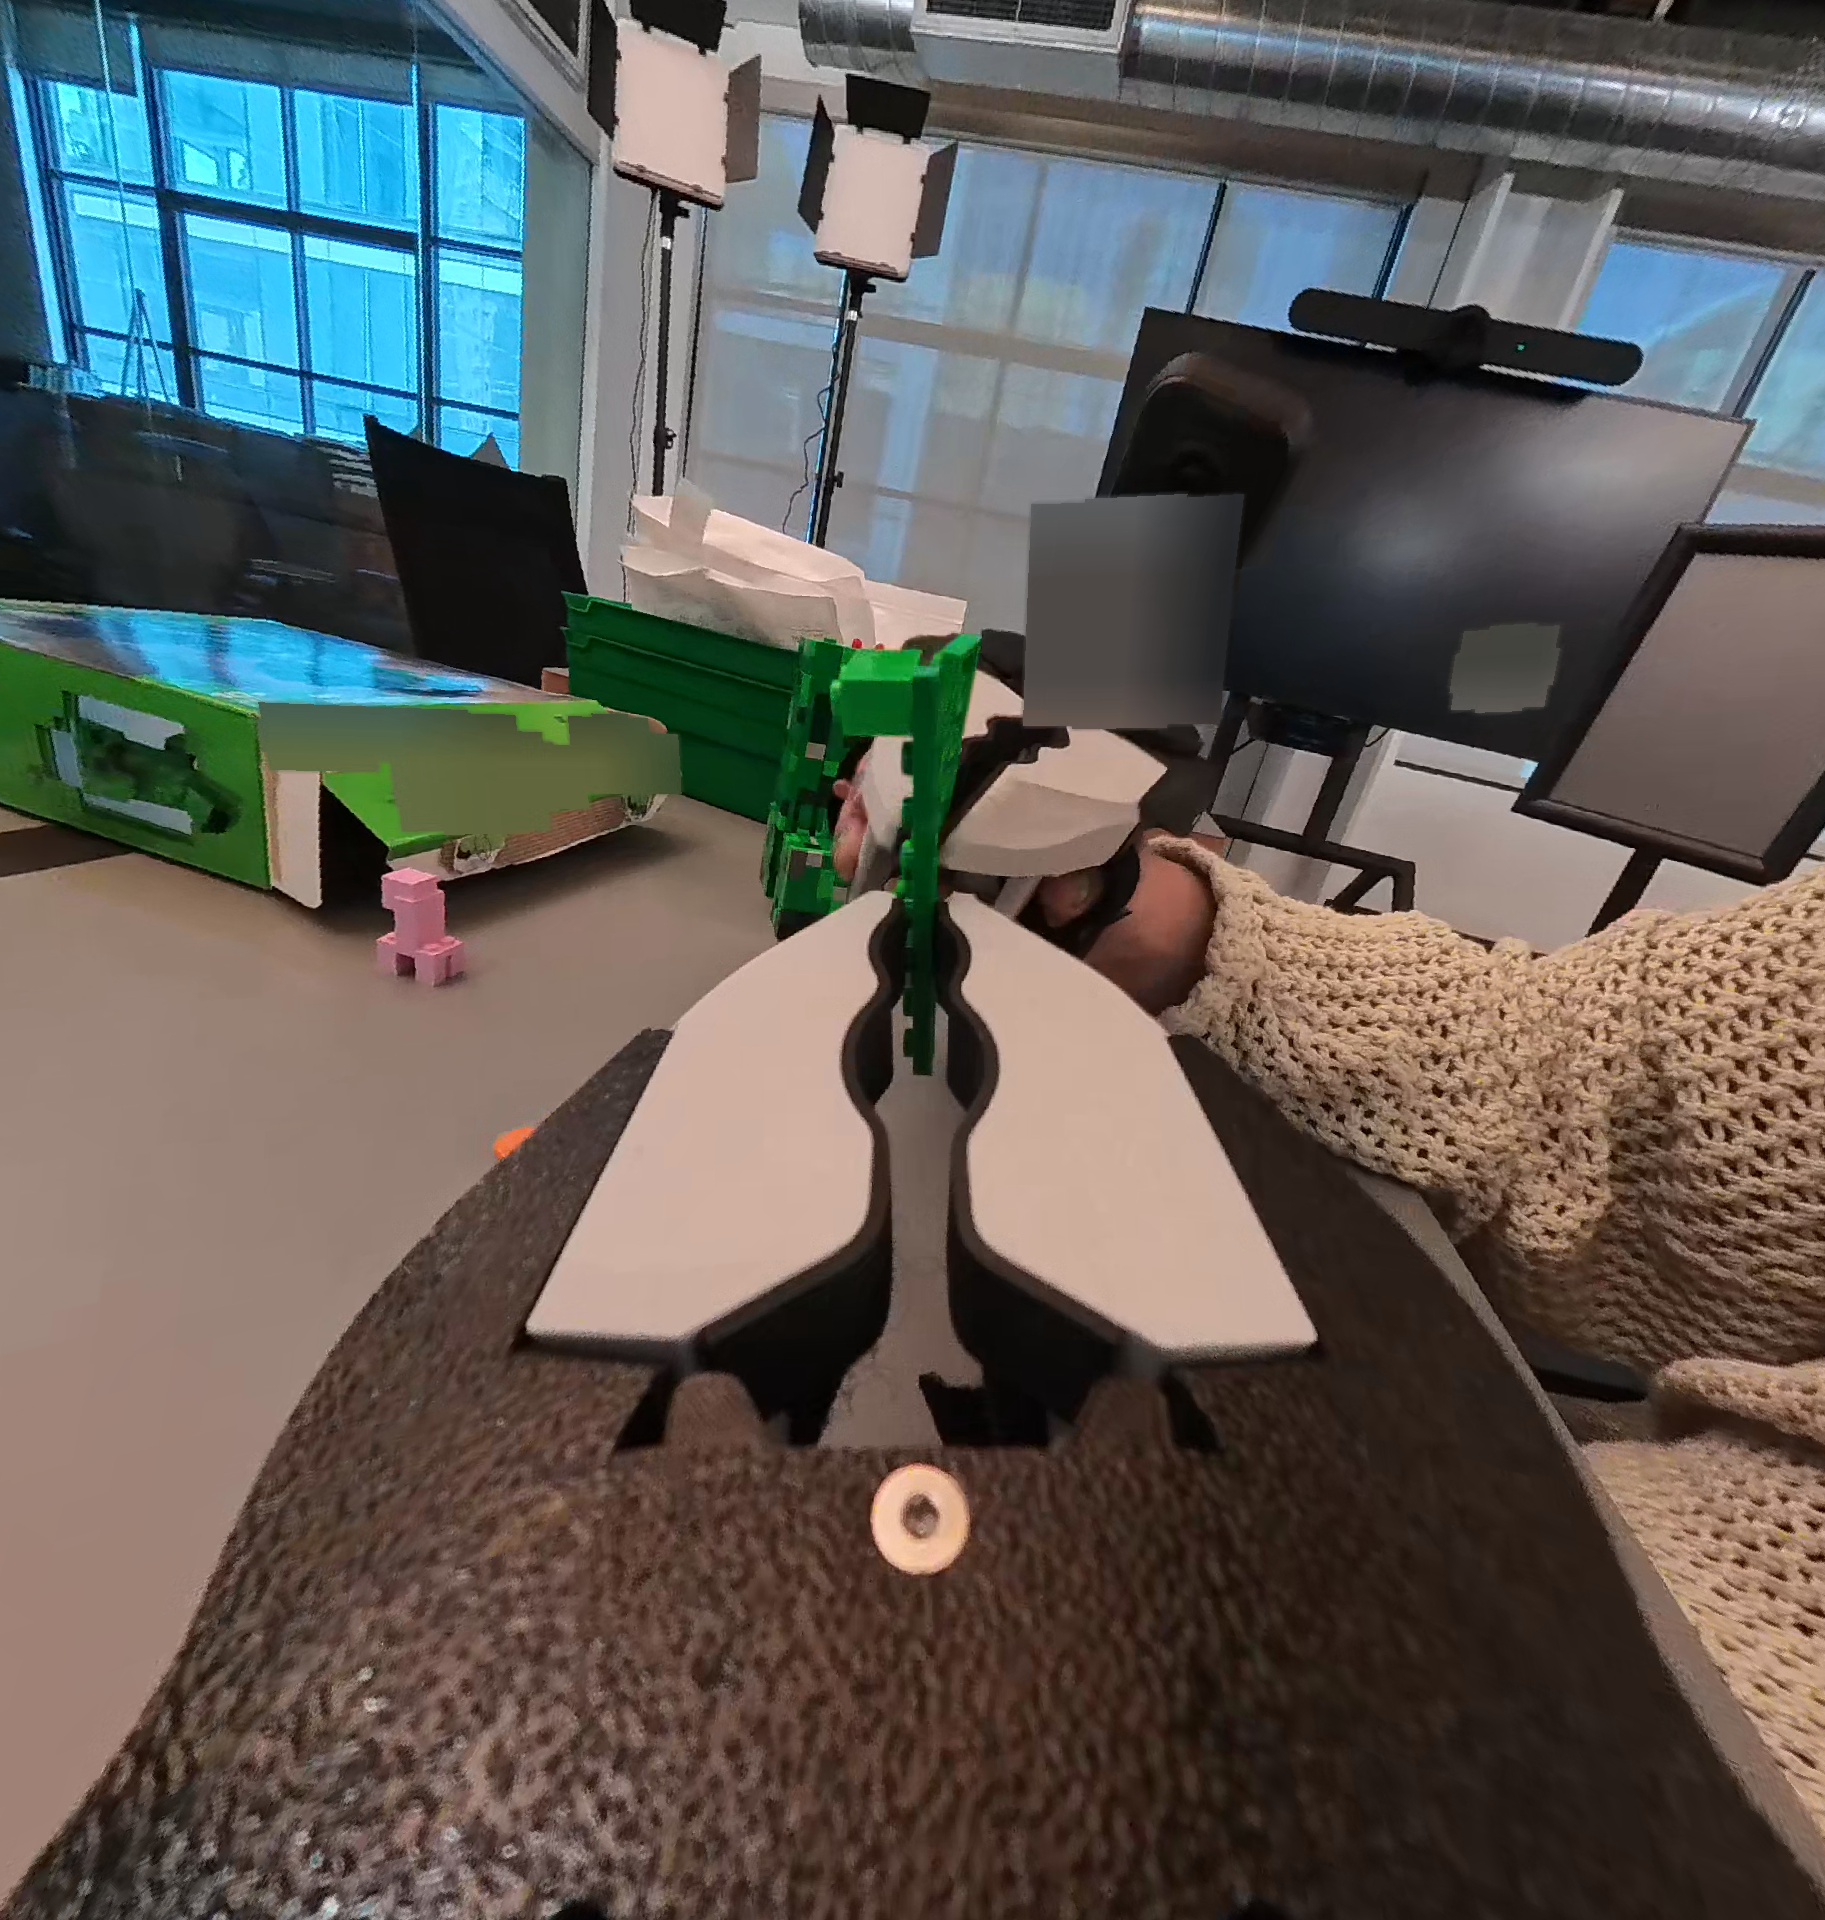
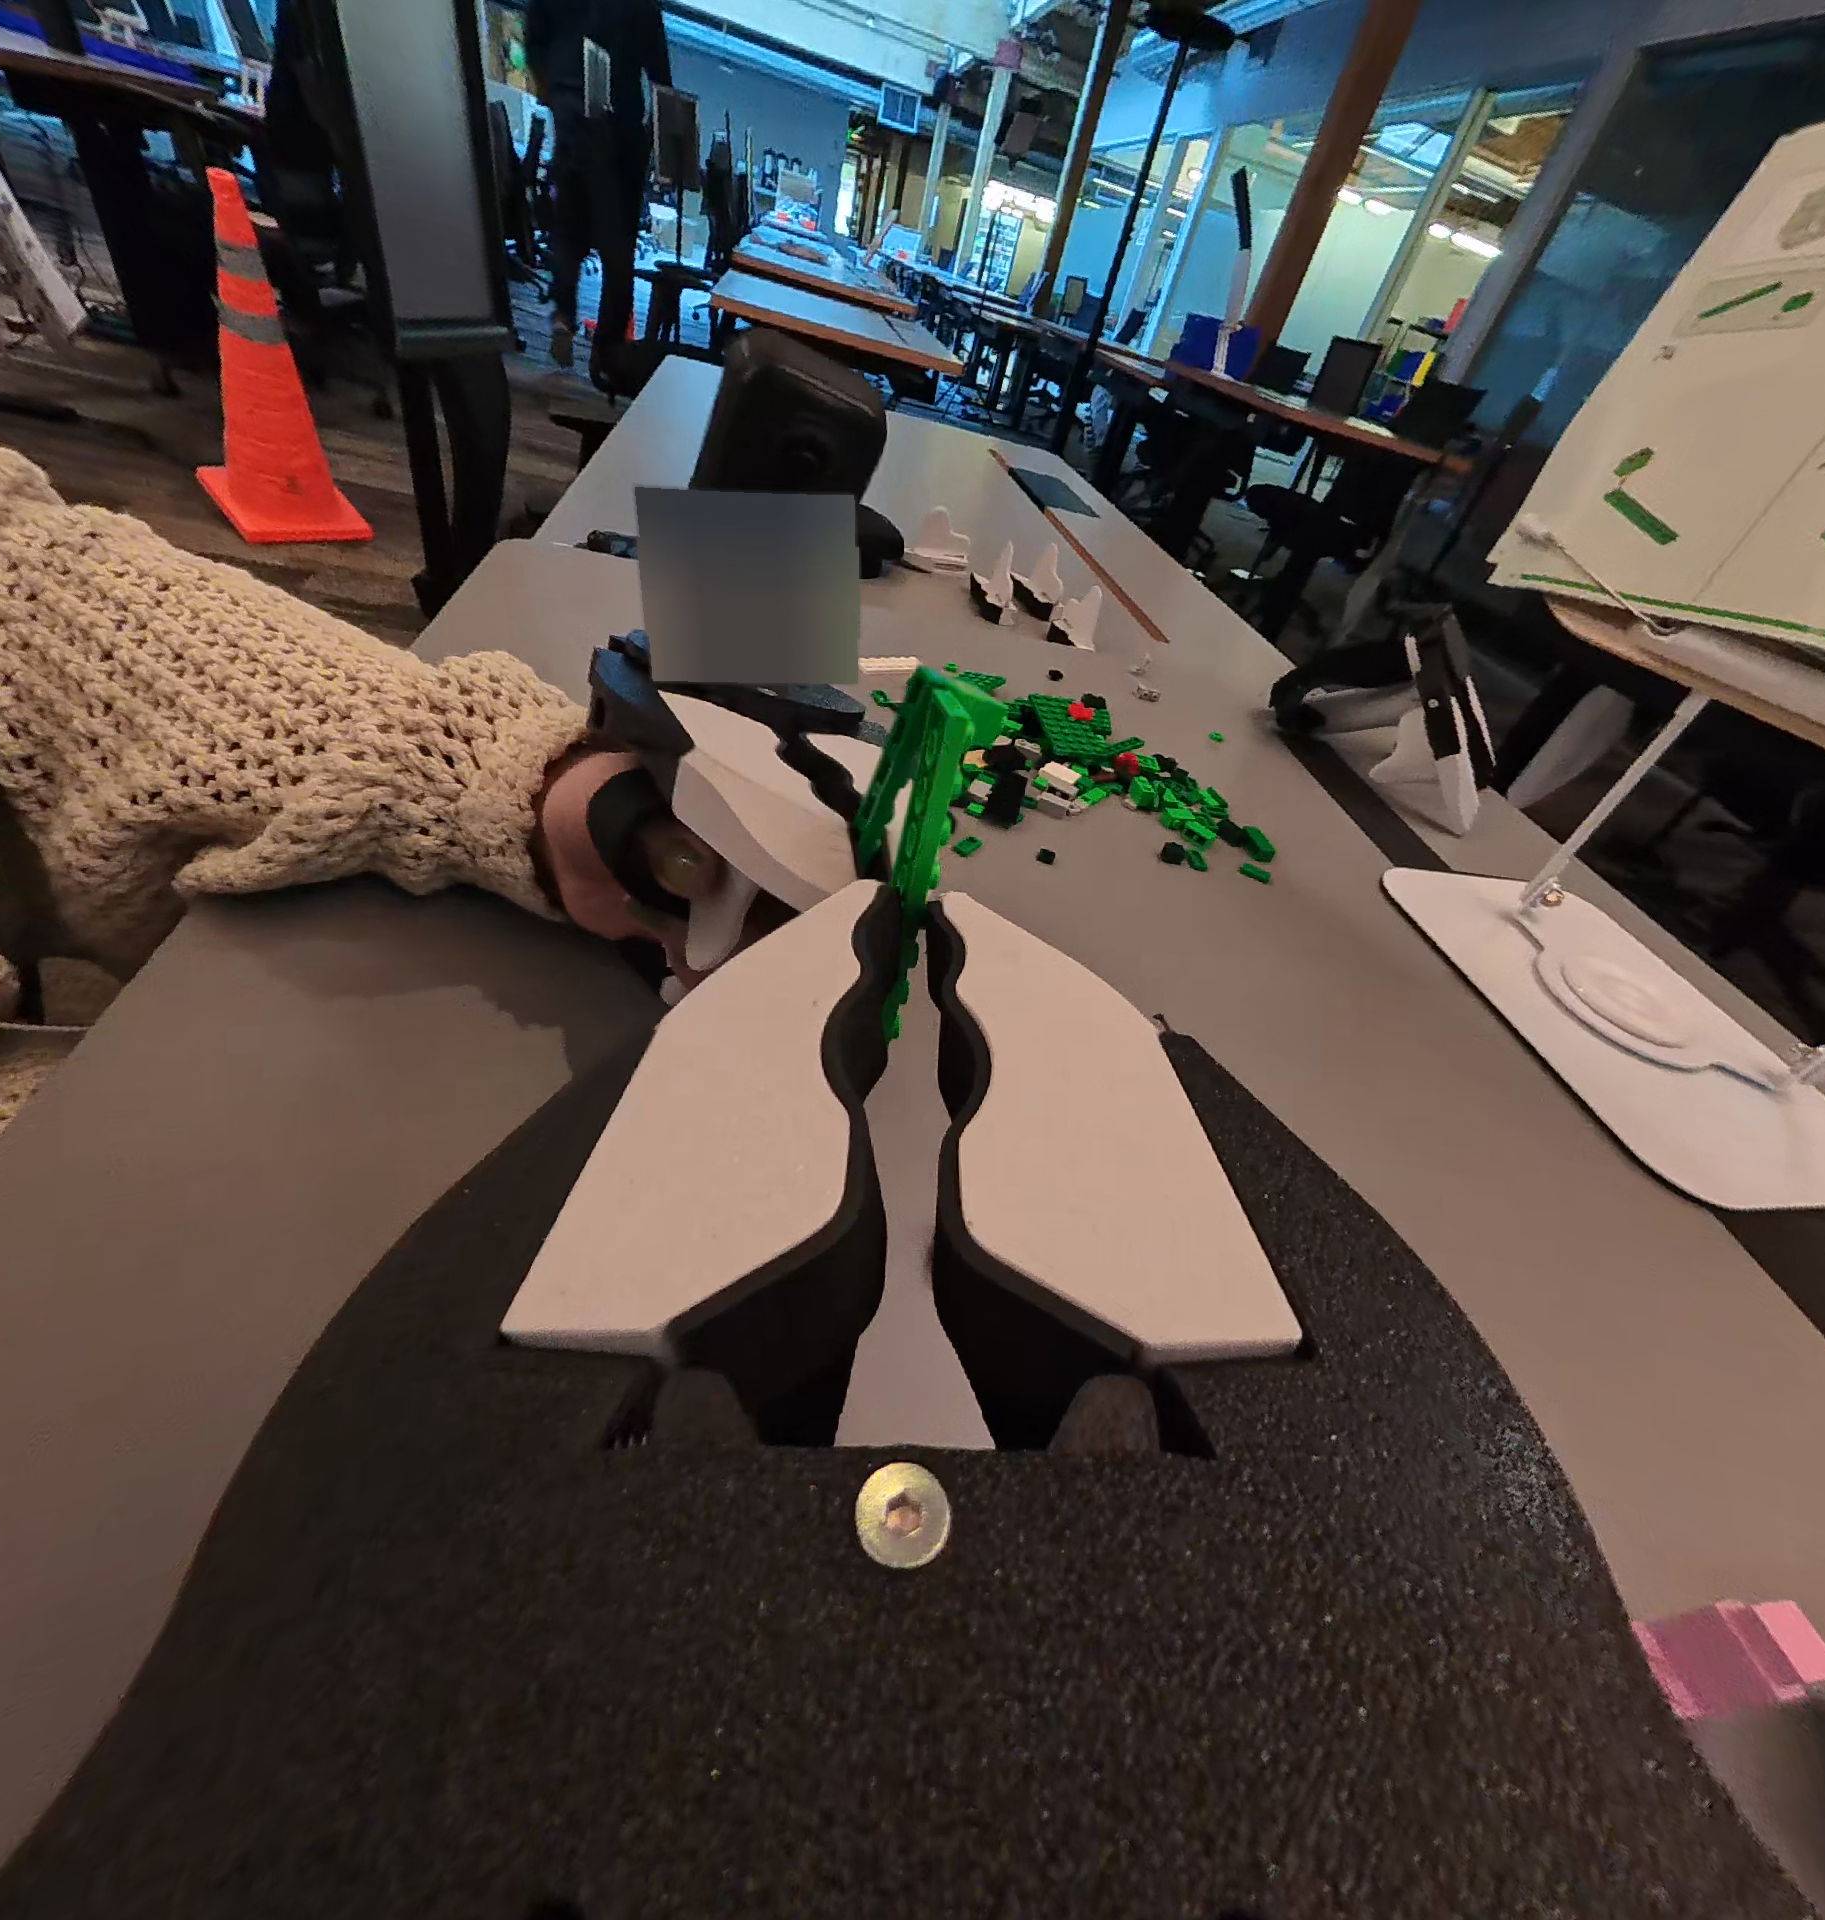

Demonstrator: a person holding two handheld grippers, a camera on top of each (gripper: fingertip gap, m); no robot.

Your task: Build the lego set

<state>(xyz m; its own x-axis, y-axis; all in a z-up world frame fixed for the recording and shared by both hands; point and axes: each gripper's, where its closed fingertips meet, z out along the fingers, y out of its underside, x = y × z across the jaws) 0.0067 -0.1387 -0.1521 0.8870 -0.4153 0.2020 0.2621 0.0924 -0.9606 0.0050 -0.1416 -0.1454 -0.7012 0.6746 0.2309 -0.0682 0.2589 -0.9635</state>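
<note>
With both the left tongs [image 1: 918, 935] and right tongs [image 2: 903, 914] clenched on the green plate assembly [image 1: 929, 790], press squarely, keeping it upright between the tips.

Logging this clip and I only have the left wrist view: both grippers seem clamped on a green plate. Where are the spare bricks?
Observer: A loose pile of green pieces lies on the grey table beyond the right gripper, visible only in the right wrist view.
Operator: Any instructions around?
Observer: Yes, an open instruction booklet sits on a white stand to the right of the pile.
Operator: And the right gripper's hold?
Observer: It is shut on the green plate, which stands edge-up between its fingers, with the left gripper gripping the same plate from the opposite side.
</note>
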